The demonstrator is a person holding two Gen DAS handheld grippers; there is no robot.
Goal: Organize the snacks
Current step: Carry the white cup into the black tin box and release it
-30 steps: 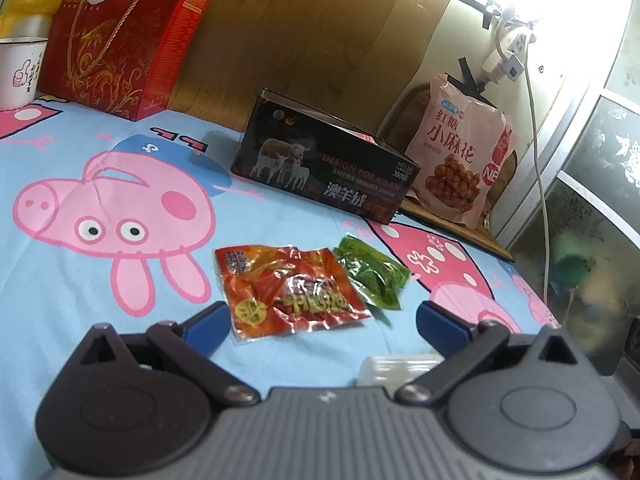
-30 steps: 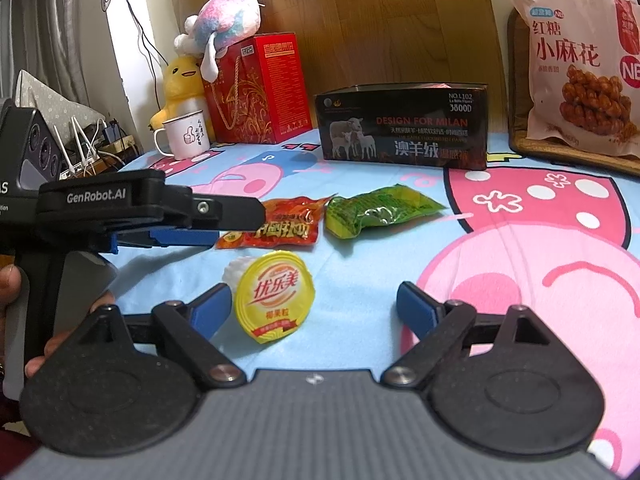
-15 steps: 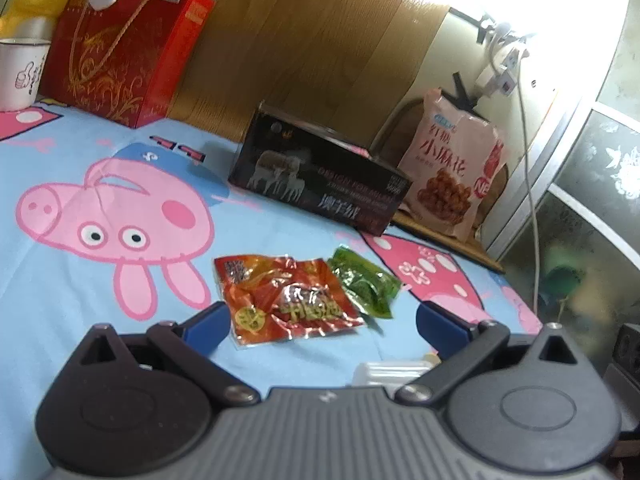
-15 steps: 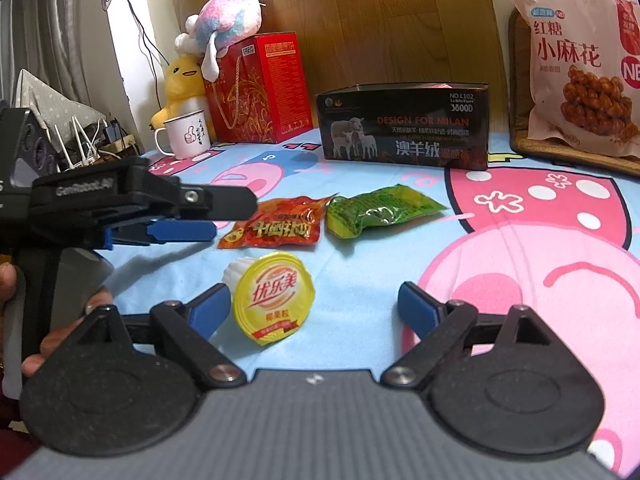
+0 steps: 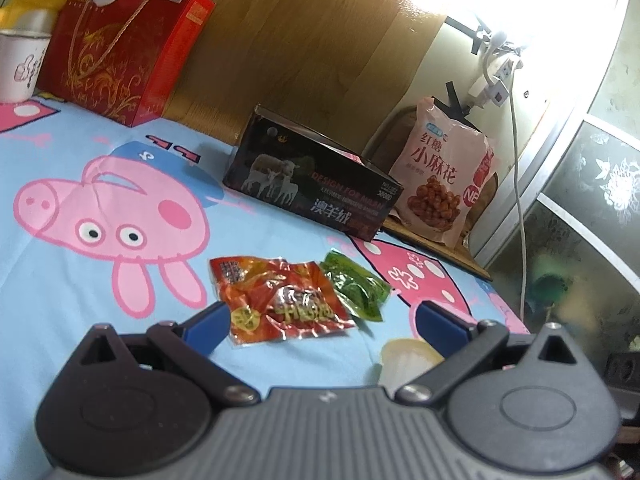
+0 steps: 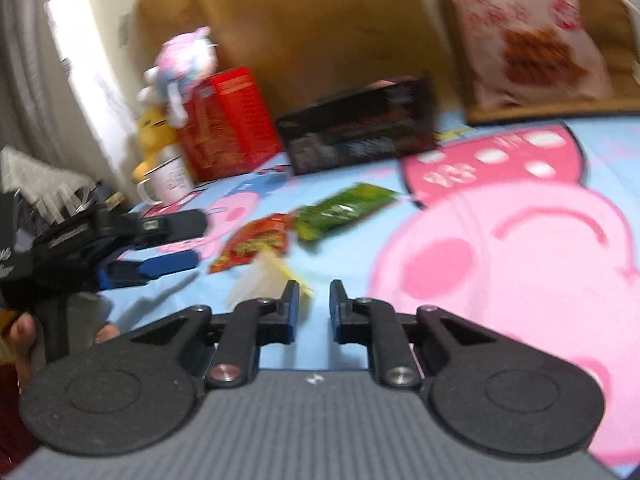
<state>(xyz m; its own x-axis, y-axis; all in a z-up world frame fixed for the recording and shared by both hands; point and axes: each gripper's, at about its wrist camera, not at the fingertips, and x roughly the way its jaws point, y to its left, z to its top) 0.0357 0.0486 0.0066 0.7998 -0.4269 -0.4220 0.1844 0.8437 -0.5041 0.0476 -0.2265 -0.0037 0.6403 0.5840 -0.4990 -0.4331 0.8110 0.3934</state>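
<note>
On the blue cartoon sheet [image 5: 60, 280] lie a red snack packet [image 5: 280, 300] and a green packet [image 5: 354, 290] side by side. My left gripper [image 5: 322, 312] hovers open just short of the red packet, which shows between its blue fingers. A pale jelly cup [image 5: 404, 360] sits by its right finger. In the blurred right wrist view the jelly cup [image 6: 264, 280] is tipped just left of my right gripper [image 6: 314, 292], whose jaws are closing to a narrow gap with nothing between them. The left gripper [image 6: 188, 242], the red packet [image 6: 256, 242] and the green packet [image 6: 344, 210] show there too.
A black box [image 5: 316, 188] stands beyond the packets, with a big pink snack bag [image 5: 440, 184] leaning at its right. A red gift box [image 5: 120, 48], a white mug [image 5: 20, 64] and plush toys [image 6: 184, 60] line the back left. A power cable [image 5: 516, 140] hangs at the right.
The right gripper's jaws have gone from wide to nearly together, and it has rolled and shifted; the jelly cup, earlier between its fingers, now lies tipped left of them. The left gripper barely moved.
</note>
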